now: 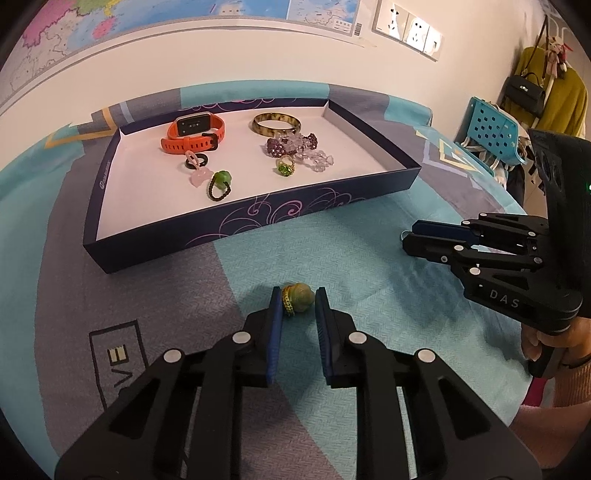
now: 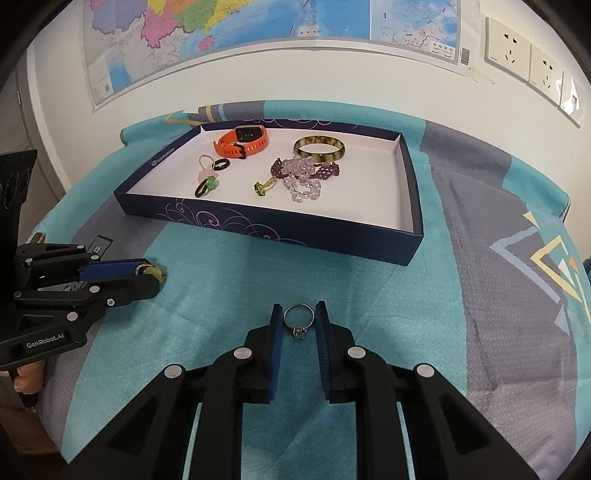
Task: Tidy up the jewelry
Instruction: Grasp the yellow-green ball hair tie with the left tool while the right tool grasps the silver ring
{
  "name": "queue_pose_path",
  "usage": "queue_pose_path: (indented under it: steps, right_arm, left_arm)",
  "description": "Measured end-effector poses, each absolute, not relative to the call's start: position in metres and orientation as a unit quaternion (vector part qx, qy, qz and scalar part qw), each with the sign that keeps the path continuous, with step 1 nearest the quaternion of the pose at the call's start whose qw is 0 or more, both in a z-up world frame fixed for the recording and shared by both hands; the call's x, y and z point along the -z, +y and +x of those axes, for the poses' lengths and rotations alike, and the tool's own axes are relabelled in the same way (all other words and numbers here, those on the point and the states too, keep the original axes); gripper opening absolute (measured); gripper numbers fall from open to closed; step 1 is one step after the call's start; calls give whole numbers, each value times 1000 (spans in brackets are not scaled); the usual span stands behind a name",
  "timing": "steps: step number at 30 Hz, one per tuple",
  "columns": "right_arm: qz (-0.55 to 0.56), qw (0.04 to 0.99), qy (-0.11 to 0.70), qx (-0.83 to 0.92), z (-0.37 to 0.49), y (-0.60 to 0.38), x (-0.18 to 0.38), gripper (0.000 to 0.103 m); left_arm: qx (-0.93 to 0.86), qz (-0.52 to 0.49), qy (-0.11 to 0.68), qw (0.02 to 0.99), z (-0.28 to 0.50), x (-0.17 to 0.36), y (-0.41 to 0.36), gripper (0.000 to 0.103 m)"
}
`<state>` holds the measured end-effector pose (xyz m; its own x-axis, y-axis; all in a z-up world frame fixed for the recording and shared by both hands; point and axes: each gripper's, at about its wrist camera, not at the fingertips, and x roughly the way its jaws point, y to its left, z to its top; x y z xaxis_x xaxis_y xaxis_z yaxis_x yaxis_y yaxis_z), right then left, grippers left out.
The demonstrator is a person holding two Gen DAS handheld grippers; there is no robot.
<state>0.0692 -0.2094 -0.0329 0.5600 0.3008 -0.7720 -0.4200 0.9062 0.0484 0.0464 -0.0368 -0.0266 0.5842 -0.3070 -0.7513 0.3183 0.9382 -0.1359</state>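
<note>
Ring [image 2: 299,320] between right tool's [image 2: 299,326] parted fingers, on cloth [image 2: 221,258].

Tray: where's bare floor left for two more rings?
The tray is bare along its right side, right of the bangle and bead bracelets, and its near-left strip by the front wall. The rear-left is crowded: watch, small rings.

— Could you read the printing on the map [image 2: 258,22]?
— No, too small, and the top edge cut it off.
— The green-stone ring [image 2: 152,272] in the right wrist view?
— Mostly hidden behind the left gripper [image 2: 157,278].
— The box's [image 1: 236,218] logo?
— Too tiny to read.
</note>
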Motion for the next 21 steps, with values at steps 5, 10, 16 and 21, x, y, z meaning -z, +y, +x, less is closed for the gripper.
queue_pose_path:
  steps: [5,10,16,21]
  right_arm:
    - [-43,880,419,-219,67,-215,30,15]
    - [-25,880,414,-233,64,-217,28,15]
    - [-3,876,415,-245,62,-220,26,15]
    - [5,878,406,-253,60,-221,19,15]
  left_arm:
    - [174,4,417,892,45,26,-35,18]
    - [170,9,414,894,44,25,-37,18]
    - [171,9,410,896,41,22,-36,18]
    - [173,8,406,897,39,20,-35,18]
